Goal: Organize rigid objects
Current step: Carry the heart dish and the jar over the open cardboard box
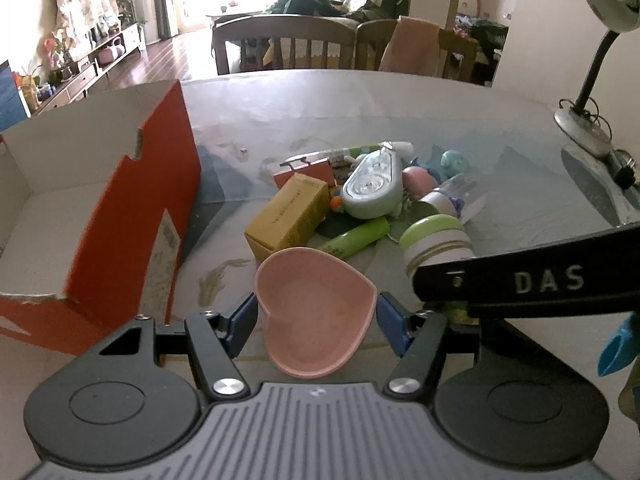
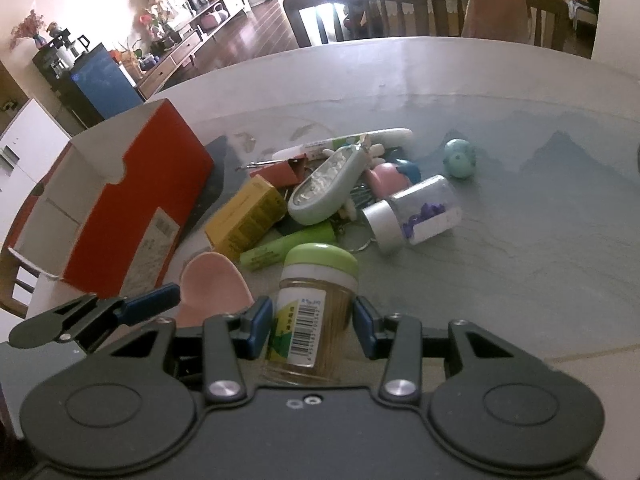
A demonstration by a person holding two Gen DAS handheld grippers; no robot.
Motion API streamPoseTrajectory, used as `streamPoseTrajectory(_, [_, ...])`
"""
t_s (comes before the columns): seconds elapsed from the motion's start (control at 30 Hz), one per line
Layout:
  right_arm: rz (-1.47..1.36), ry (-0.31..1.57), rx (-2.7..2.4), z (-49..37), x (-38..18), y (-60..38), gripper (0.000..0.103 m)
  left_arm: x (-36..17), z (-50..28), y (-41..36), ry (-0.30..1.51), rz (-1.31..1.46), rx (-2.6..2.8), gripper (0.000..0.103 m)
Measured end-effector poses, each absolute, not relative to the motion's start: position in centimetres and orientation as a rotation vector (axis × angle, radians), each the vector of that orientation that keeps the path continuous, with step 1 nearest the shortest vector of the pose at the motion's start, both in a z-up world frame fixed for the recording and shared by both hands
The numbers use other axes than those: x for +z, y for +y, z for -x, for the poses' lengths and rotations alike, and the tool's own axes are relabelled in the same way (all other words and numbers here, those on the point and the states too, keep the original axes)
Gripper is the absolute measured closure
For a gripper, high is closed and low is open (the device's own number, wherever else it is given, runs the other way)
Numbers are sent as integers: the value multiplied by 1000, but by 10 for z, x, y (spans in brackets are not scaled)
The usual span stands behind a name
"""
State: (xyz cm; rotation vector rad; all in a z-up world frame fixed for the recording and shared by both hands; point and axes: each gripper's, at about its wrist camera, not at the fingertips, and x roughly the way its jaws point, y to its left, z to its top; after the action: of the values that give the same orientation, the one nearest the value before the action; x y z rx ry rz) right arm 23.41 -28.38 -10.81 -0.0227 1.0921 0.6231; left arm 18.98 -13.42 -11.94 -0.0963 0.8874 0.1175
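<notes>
While the left gripper [image 1: 316, 320] straddles the pink heart dish [image 1: 316, 316], pads touching its rim, the right gripper [image 2: 313, 325] brackets the green-lidded toothpick jar [image 2: 310, 312] without contact. Both sit just beside the red box [image 1: 132, 220]; bare table [image 2: 520, 260] lies to the right. Jar: clear, barcode label.

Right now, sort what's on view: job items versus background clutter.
Job: pink heart dish between left gripper fingers; toothpick jar between right gripper fingers; yellow box; clear bottle; red carton.
Just lying about: desk lamp; chairs.
</notes>
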Motion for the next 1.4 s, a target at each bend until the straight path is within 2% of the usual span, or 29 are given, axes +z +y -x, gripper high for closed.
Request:
streamPoseTrajectory(0.67, [6, 1004, 664, -210, -31, -267, 60, -46, -158, -88, 824, 183, 95, 38])
streamPoseTrajectory(1.4, [42, 925, 649, -171, -1, -139, 60, -21, -135, 64, 811, 211, 90, 38])
